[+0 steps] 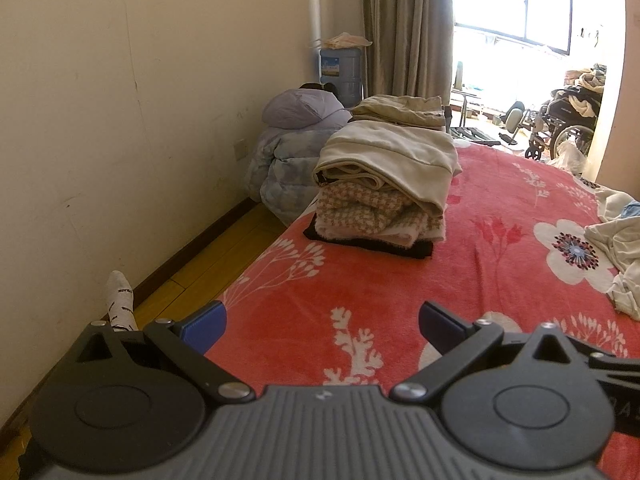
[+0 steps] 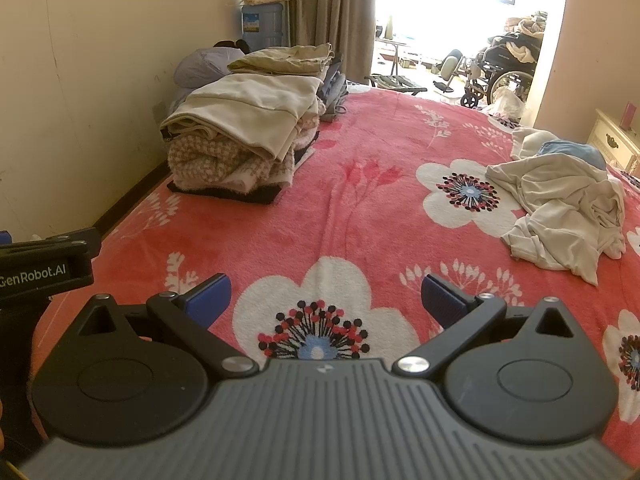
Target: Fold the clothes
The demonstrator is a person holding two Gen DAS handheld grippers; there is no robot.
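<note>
A stack of folded clothes (image 1: 384,184) sits at the bed's left edge, a cream garment on top; it also shows in the right wrist view (image 2: 240,136). A crumpled white garment (image 2: 568,208) with a blue piece (image 2: 572,152) behind it lies unfolded at the bed's right side; its edge shows in the left wrist view (image 1: 620,248). My left gripper (image 1: 322,326) is open and empty above the red floral blanket (image 1: 400,280). My right gripper (image 2: 326,300) is open and empty over the blanket (image 2: 340,208), with the crumpled garment ahead to its right.
A second folded pile (image 2: 288,60) lies behind the stack. A quilted bundle (image 1: 288,148) and a water jug (image 1: 340,72) stand by the wall. A wheelchair (image 2: 500,68) stands past the bed. A nightstand (image 2: 612,140) is at the right. A sock (image 1: 120,300) lies on the wooden floor.
</note>
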